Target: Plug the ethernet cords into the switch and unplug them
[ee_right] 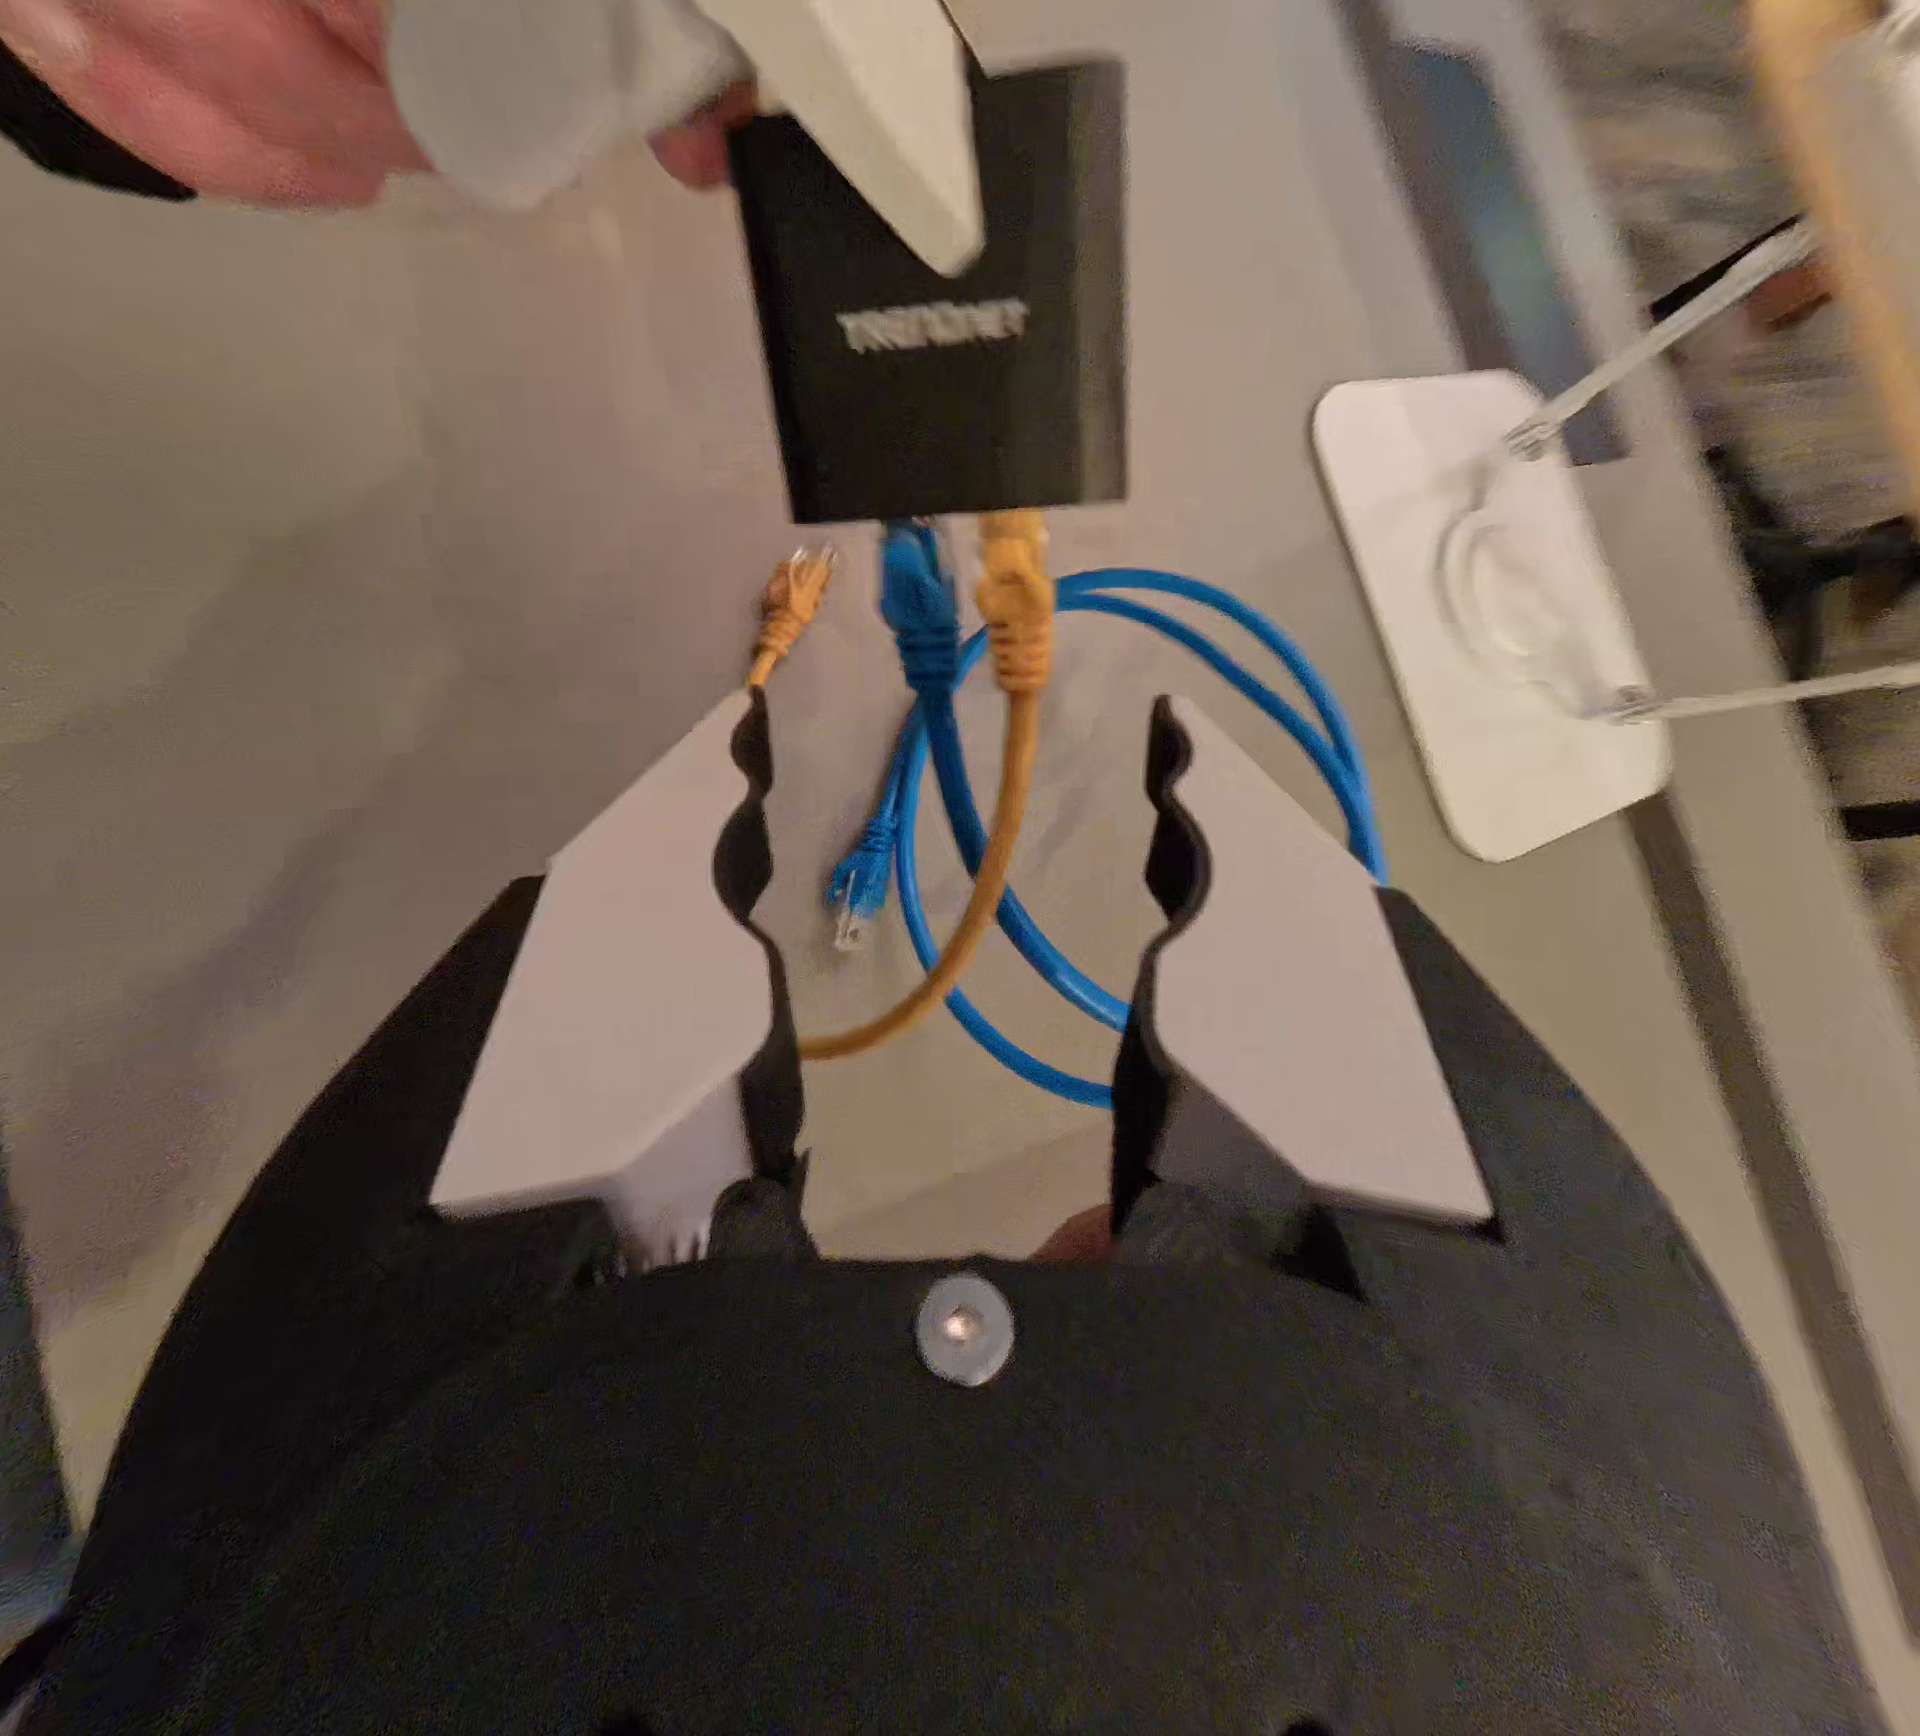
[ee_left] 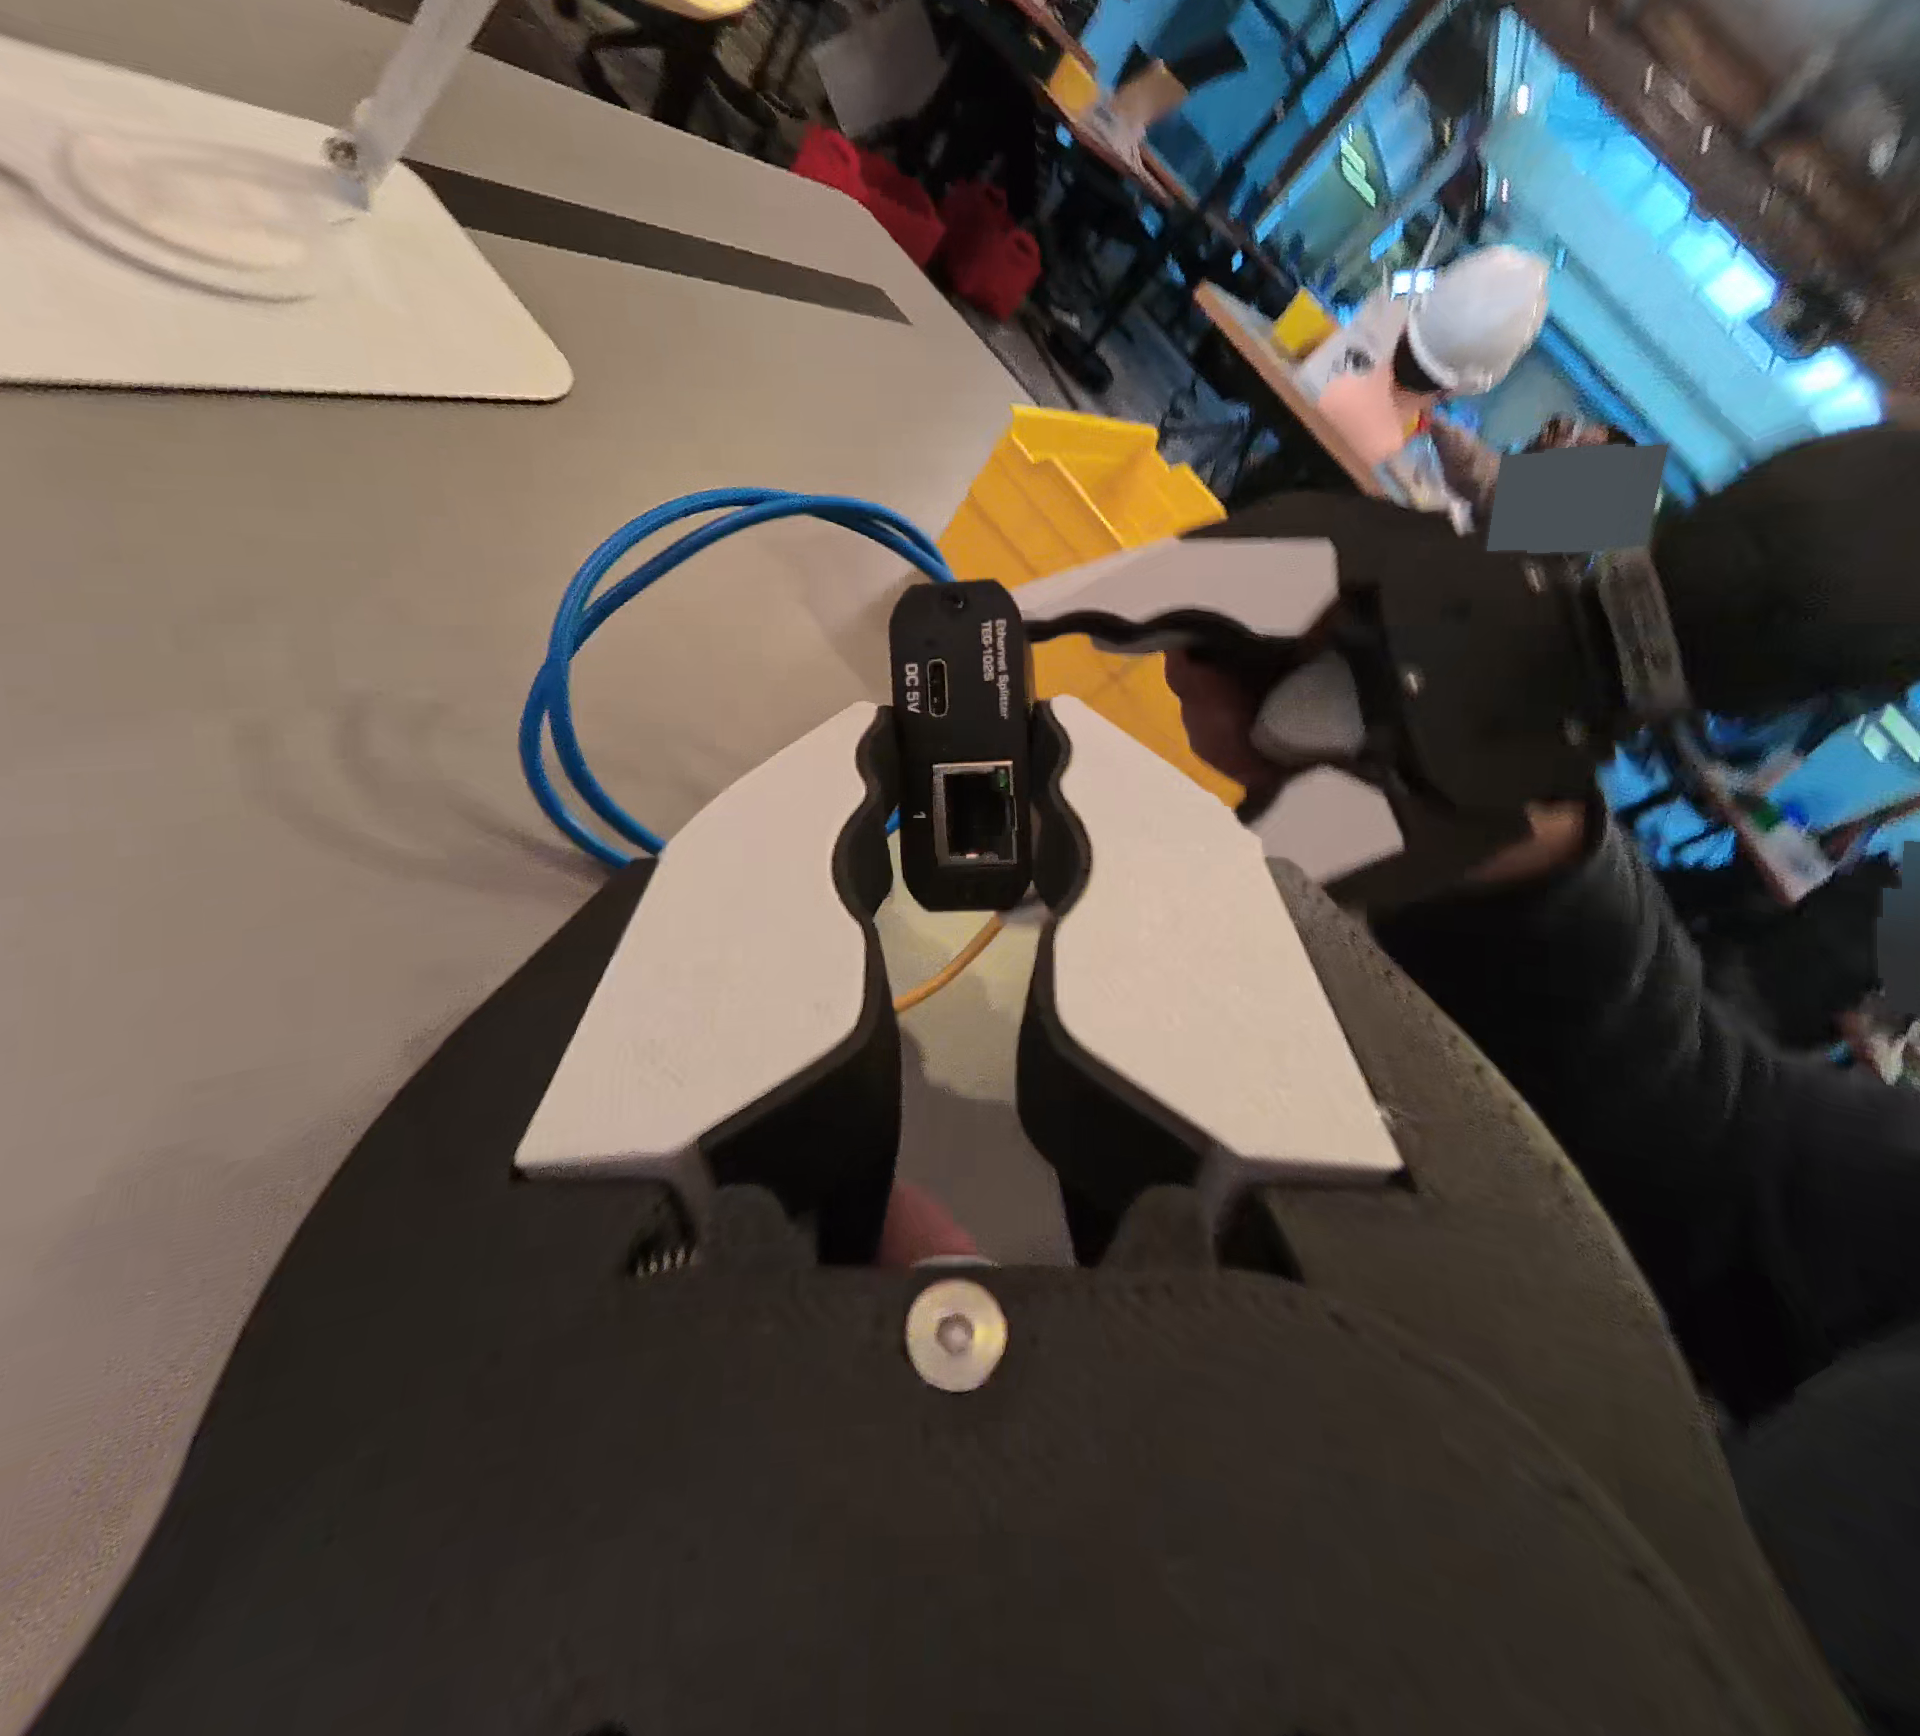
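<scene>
My left gripper, with its matte white finger faces and scalloped black inner pads, is clenched on the small, smooth black plastic switch, gripping its two narrow sides. The switch is lifted clear of the grey table, and the end turned toward my left camera shows one empty square port. In the right wrist view the same switch shows its broad flat top, partly covered by the left gripper's white finger, with a hand behind it.

Two cords are seated in the switch's near edge: a glossy blue round ethernet cord and, just beside it on the right, an orange-yellow ethernet cord, each with a ribbed boot. The blue cord loops over the table and its clear-tipped free plug lies loose below the switch. The orange cord curves back, and its other plug sits free just left of the blue connector.

My right gripper is released, fingers spread wide with the cords between them, touching nothing. A white rounded flat base plate with thin metal rods stands near the table's right side, and a yellow plastic bin sits at the far edge.
</scene>
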